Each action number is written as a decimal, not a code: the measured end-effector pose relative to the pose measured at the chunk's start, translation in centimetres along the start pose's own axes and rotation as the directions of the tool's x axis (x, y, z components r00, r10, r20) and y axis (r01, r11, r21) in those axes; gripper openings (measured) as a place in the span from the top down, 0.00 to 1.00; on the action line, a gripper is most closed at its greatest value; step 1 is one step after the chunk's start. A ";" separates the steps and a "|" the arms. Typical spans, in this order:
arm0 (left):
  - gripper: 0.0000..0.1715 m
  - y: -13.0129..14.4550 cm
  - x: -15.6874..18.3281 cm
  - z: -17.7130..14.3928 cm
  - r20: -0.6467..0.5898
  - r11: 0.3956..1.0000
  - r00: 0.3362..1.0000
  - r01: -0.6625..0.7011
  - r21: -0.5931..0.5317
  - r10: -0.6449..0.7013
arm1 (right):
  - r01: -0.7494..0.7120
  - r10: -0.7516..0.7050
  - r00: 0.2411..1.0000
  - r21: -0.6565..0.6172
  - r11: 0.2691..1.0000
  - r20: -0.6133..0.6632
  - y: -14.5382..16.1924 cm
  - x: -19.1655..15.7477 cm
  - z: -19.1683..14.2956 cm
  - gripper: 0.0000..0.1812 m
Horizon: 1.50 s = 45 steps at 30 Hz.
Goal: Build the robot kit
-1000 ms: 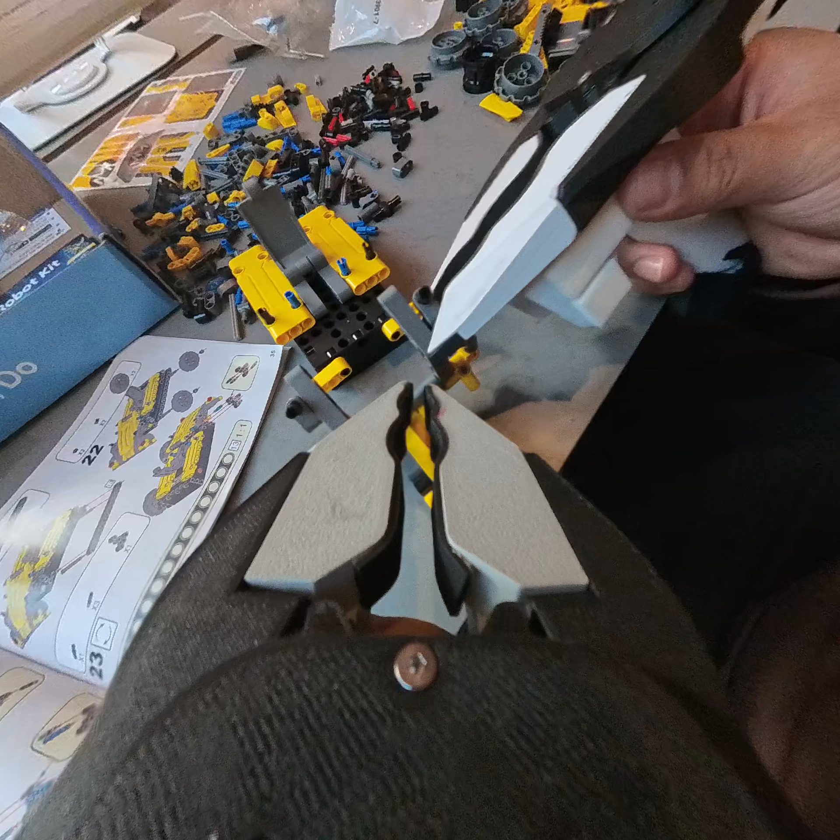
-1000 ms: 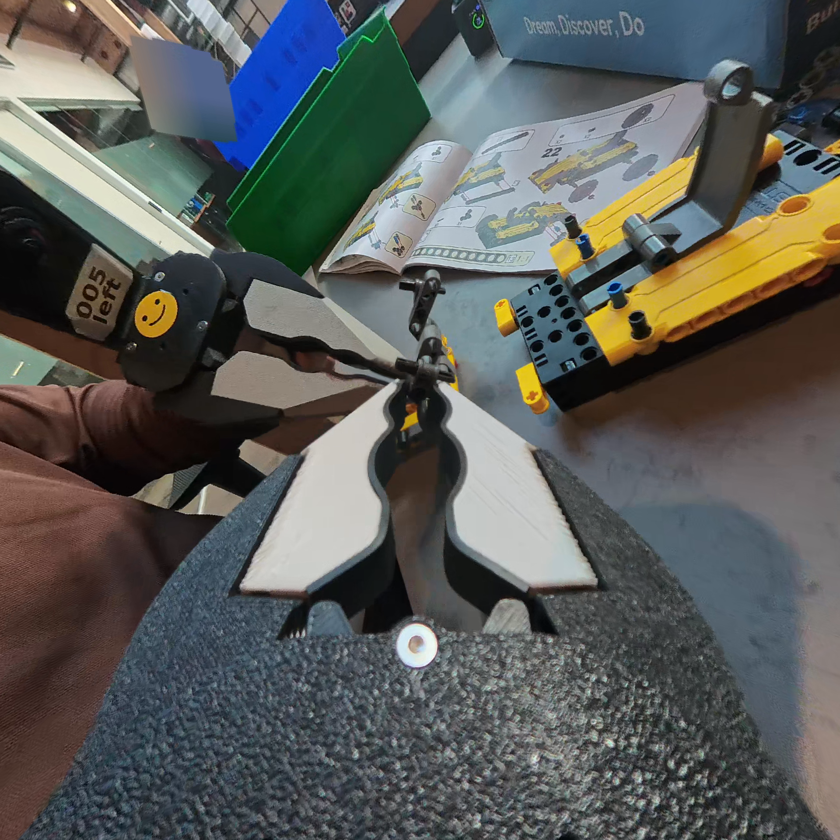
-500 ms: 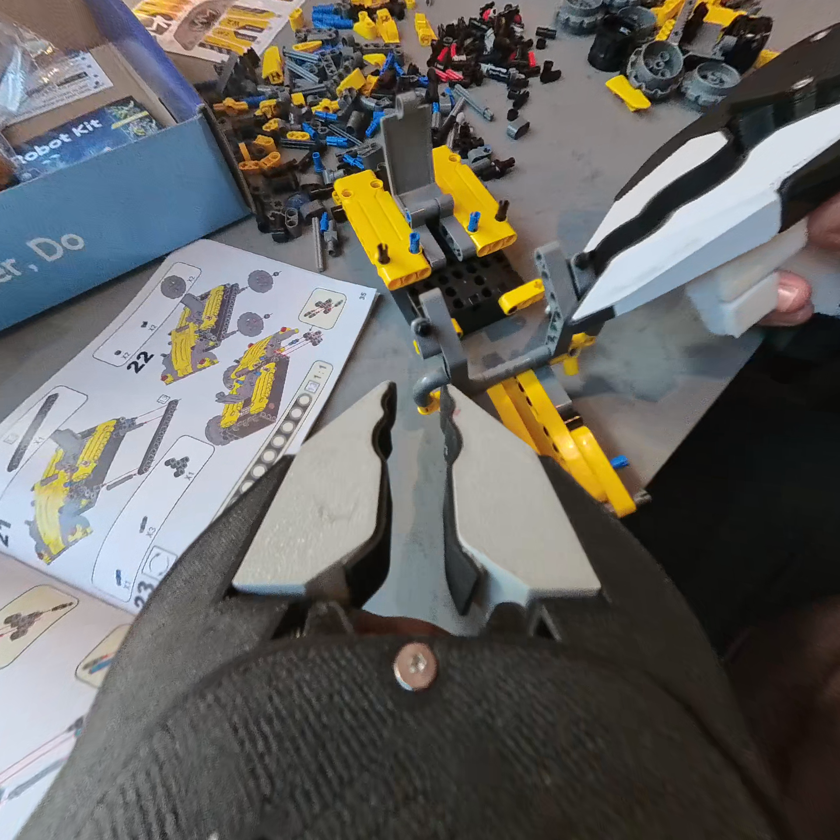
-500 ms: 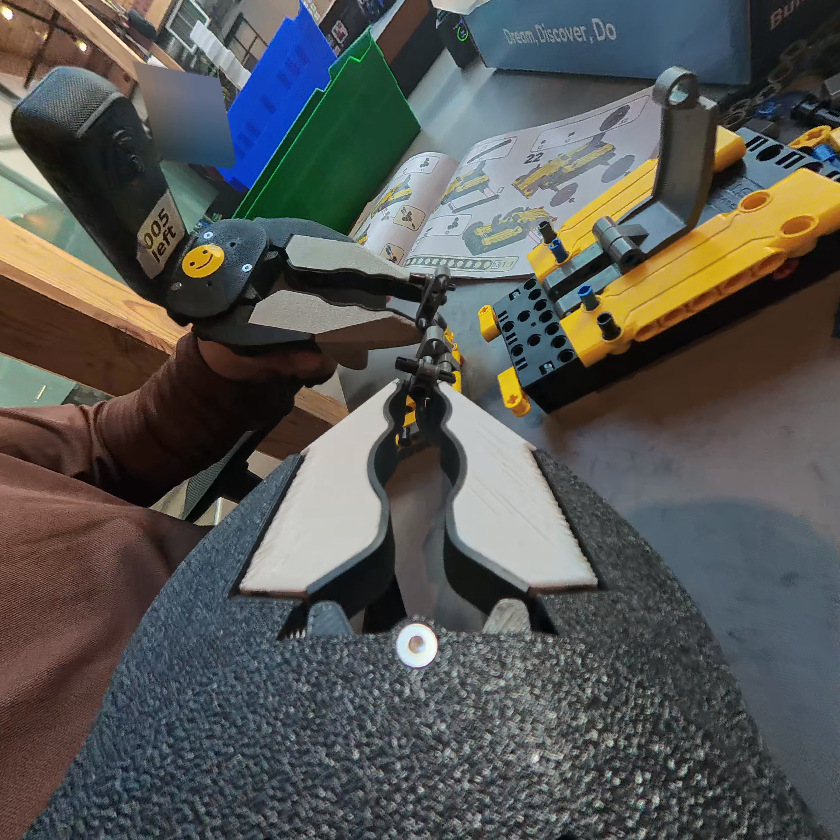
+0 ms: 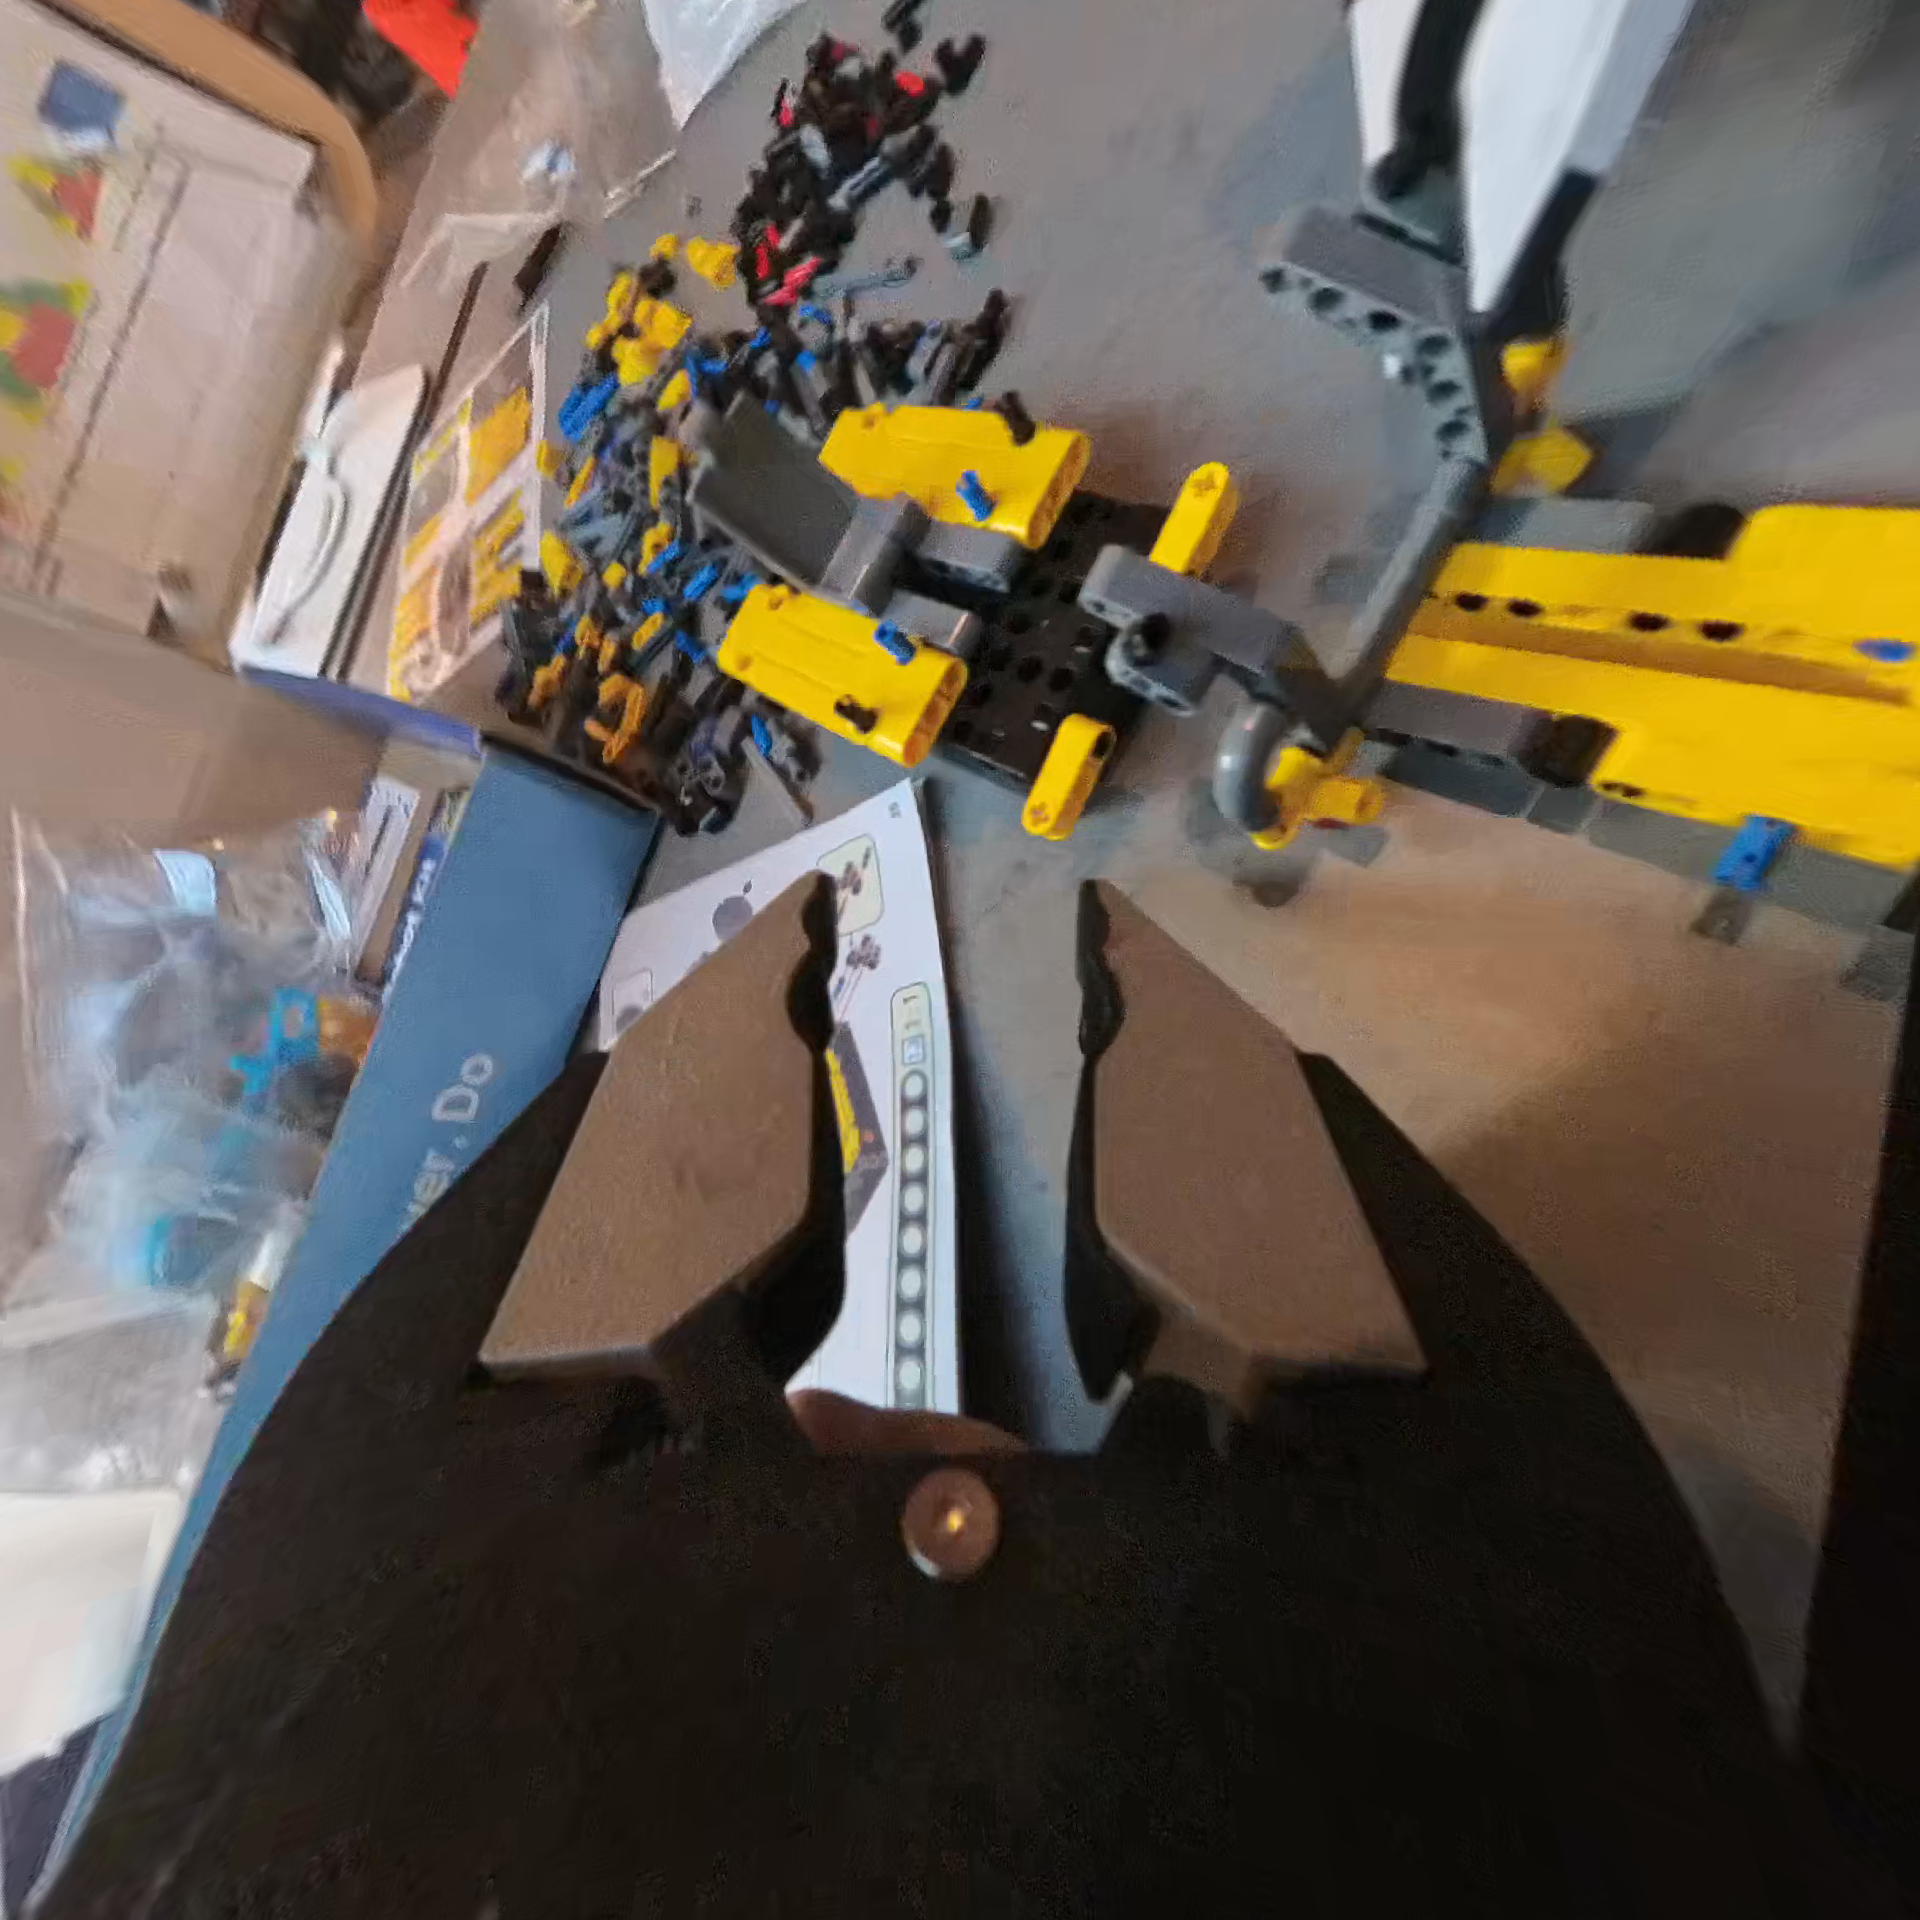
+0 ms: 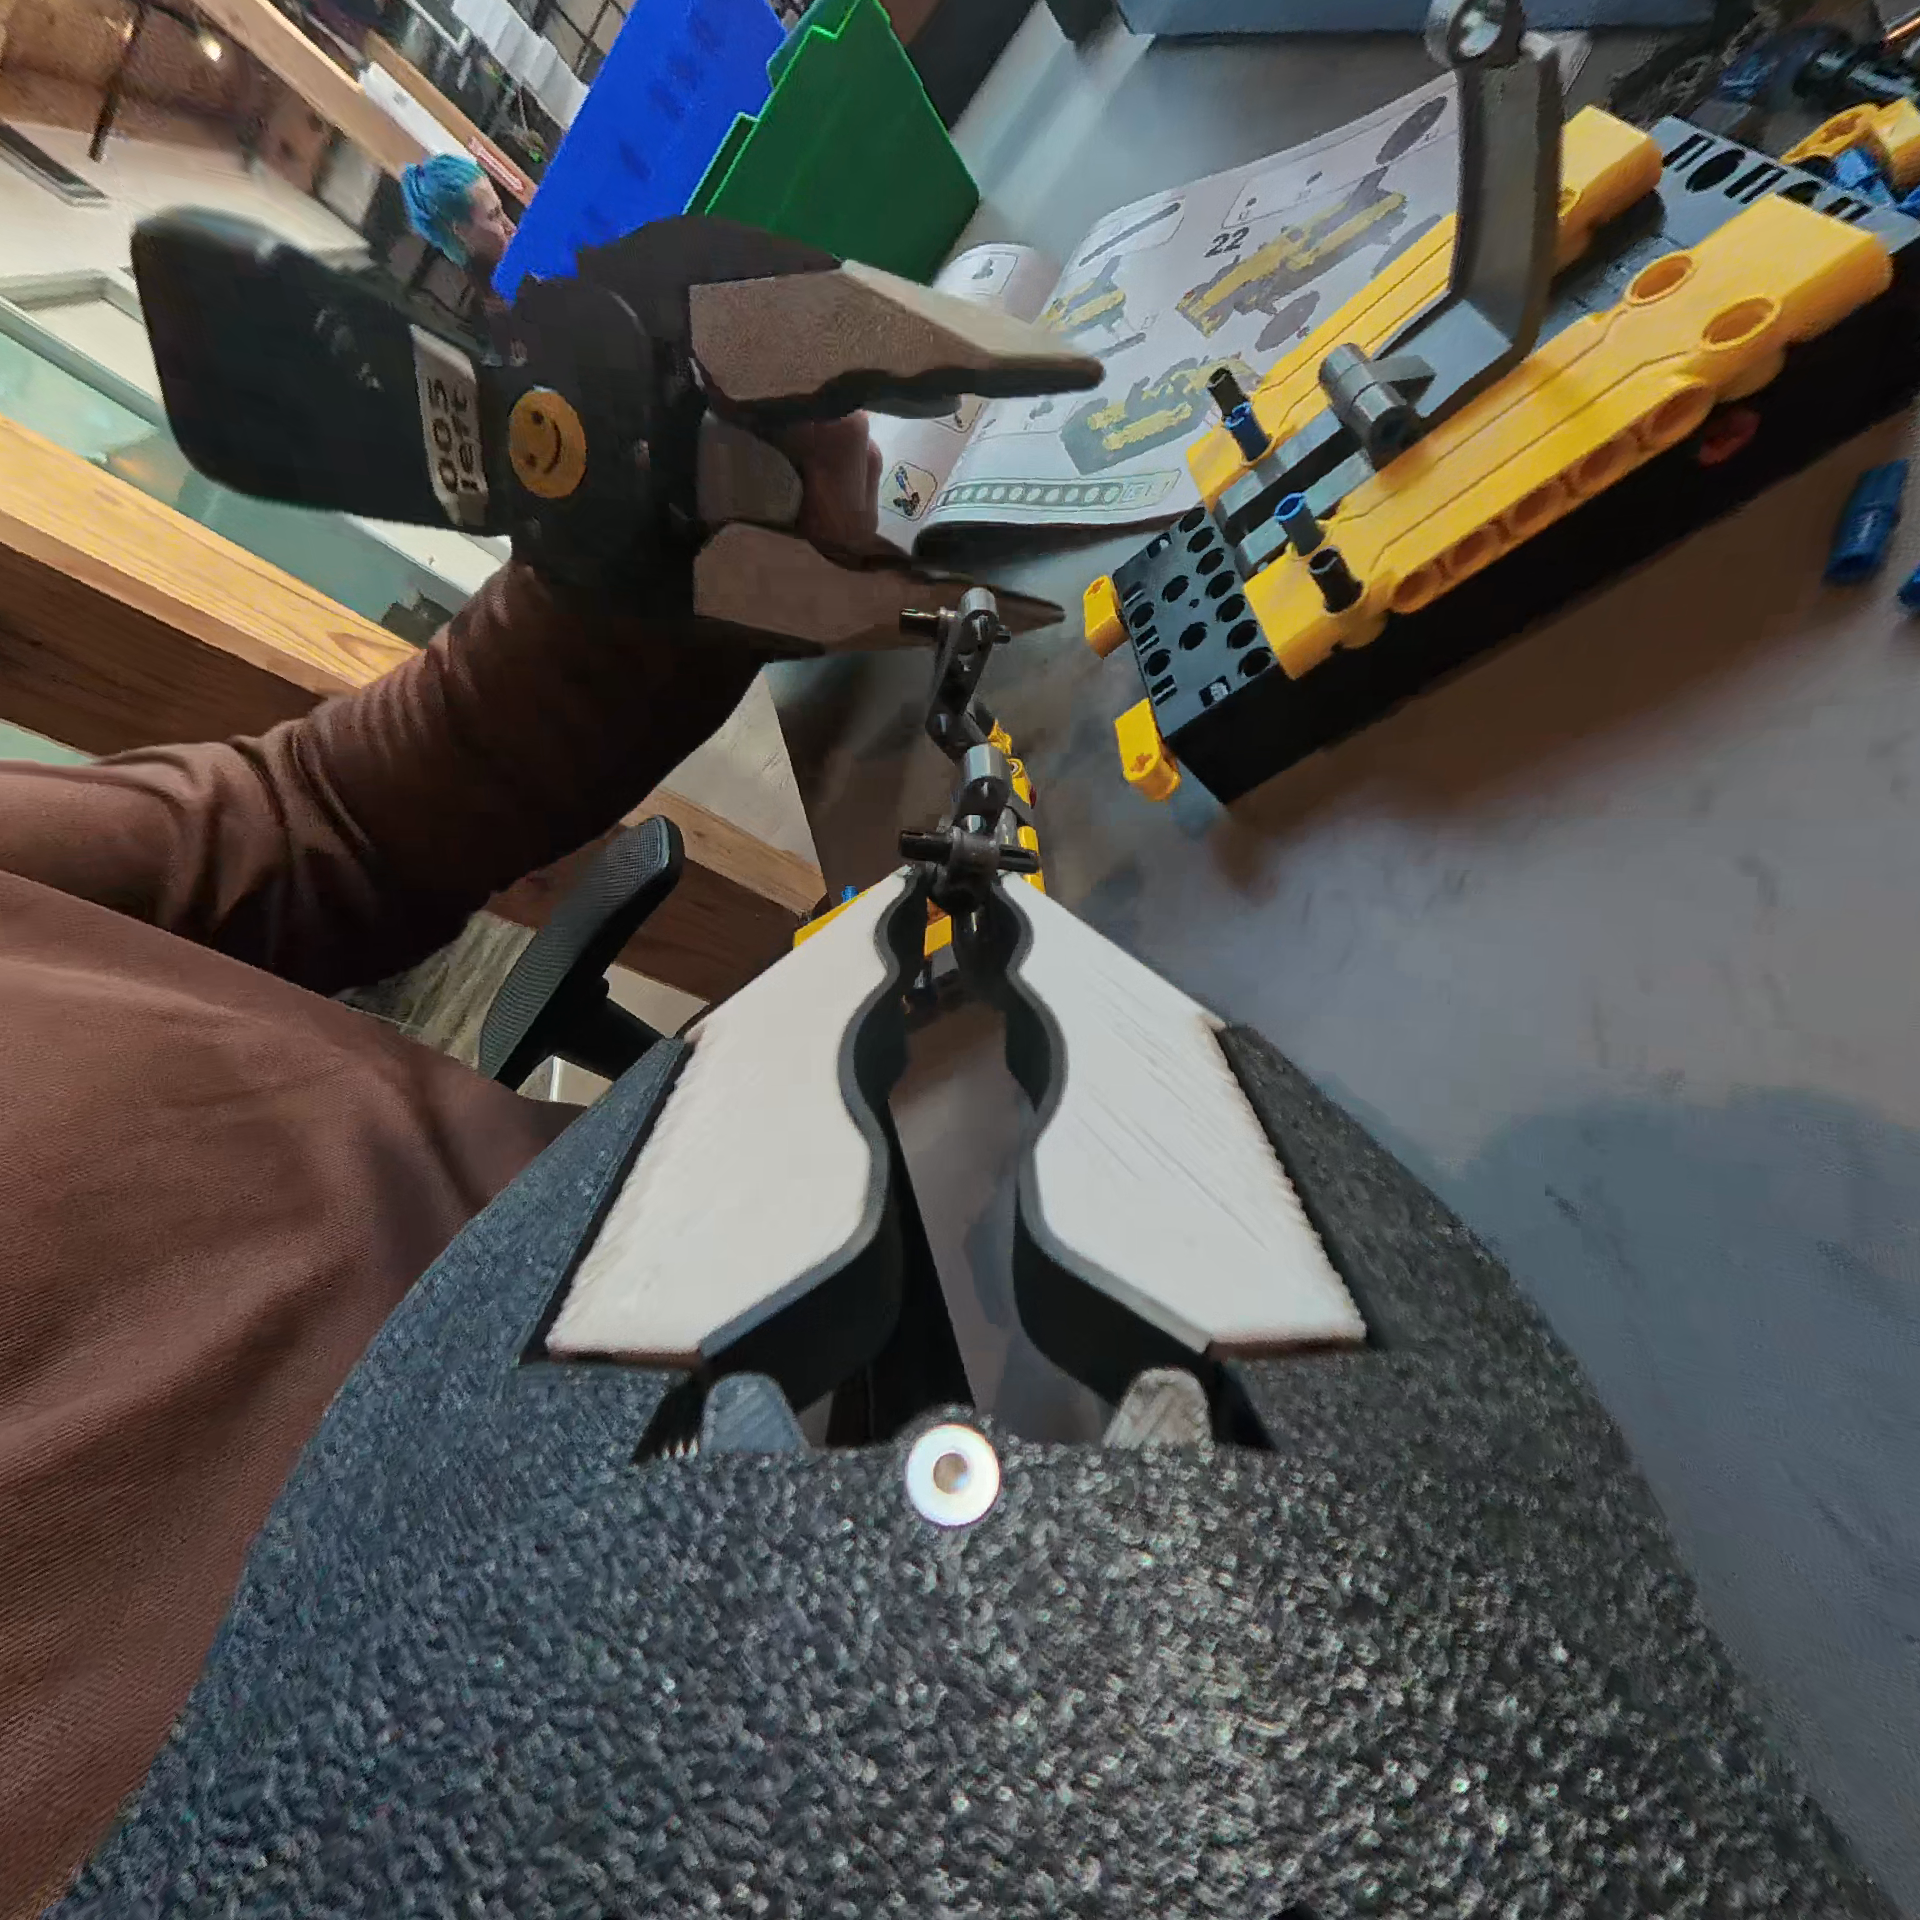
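A: Left gripper state?

B: Jaws spread wide, nothing between them. It hangs above the booklet edge and bare table, beside the blue box.

A: Right gripper?

B: Clamped on the boom, a long yellow and grey beam build. In the right wrist view only its dark linkage pokes out past the tips.

A: Where does the boom sit relative to the left gripper?

B: Ahead and to its right. Long axis runs roughly crosswise to the left fingers, grey hook end pointing toward the chassis. The hook end is the part nearest the left tips, near but apart.

A: Contact between left gripper and linkage?

B: In the right wrist view the left gripper has its lower finger just beside the linkage top. Touching or not, can't tell.

A: Chassis?

B: Flat on the table, black plate with two yellow blocks and a grey upright bracket. Straight ahead of the left gripper, beyond the booklet. Boom's hook end is close to its near edge, not joined as far as I can see.

A: Rest?

B: Loose parts pile behind the chassis. Left view is motion-blurred.
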<state>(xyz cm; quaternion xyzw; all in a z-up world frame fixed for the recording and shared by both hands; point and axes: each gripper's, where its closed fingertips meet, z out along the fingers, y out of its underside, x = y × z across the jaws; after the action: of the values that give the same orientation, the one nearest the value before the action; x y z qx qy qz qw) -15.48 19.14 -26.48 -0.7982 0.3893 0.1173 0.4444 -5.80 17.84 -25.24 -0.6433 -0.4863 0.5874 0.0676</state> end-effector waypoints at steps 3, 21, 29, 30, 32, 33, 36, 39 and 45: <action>0.80 -2.1 0.7 0.1 0.046 0.972 0.975 -0.221 0.086 0.217 | -0.020 0.020 1.000 0.012 1.000 0.002 -0.2 0.3 -0.3 0.96; 0.92 -1.5 1.4 2.2 0.012 0.861 0.861 -0.508 0.006 0.508 | -0.041 0.041 0.999 0.011 0.999 0.021 -0.3 0.4 -0.2 0.96; 0.80 -0.5 0.2 1.0 0.074 0.930 0.927 -0.366 -0.034 0.367 | -0.044 0.044 0.999 0.013 0.999 0.023 -0.3 0.3 -0.2 0.96; 0.80 -0.6 0.2 0.4 0.072 0.959 0.957 -0.282 -0.013 0.282 | -0.047 0.046 0.999 0.016 0.999 0.026 -0.4 0.3 -0.2 0.96; 0.81 -1.4 1.1 -0.7 -0.003 0.997 0.999 -0.037 0.064 0.038 | -0.050 0.049 0.998 0.023 0.998 0.035 -0.6 0.2 -0.2 0.96; 0.82 -2.2 2.0 -1.3 -0.078 0.988 0.992 0.108 0.108 -0.100 | -0.050 0.048 0.998 0.028 0.998 0.044 -0.7 0.1 -0.1 0.96; 0.78 -3.4 3.5 -2.1 -0.233 0.922 0.912 0.370 0.113 -0.337 | -0.051 0.049 0.997 0.035 0.998 0.057 -1.0 -0.1 0.3 0.96; 0.76 -2.1 3.9 -2.2 -0.261 0.894 0.870 0.446 0.053 -0.419 | -0.041 0.039 0.999 0.033 0.999 0.036 -0.9 -0.1 0.7 0.96; 0.86 -2.4 4.2 -2.3 -0.372 0.788 0.737 0.615 0.023 -0.564 | -0.029 0.028 0.999 0.033 0.999 0.037 -1.0 -0.7 2.1 0.96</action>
<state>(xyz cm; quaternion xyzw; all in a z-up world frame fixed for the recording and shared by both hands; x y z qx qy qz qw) -11.35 15.88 -25.91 -0.8536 0.1951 -0.2001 0.4397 -7.96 16.83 -24.72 -0.6382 -0.4685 0.6079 0.0611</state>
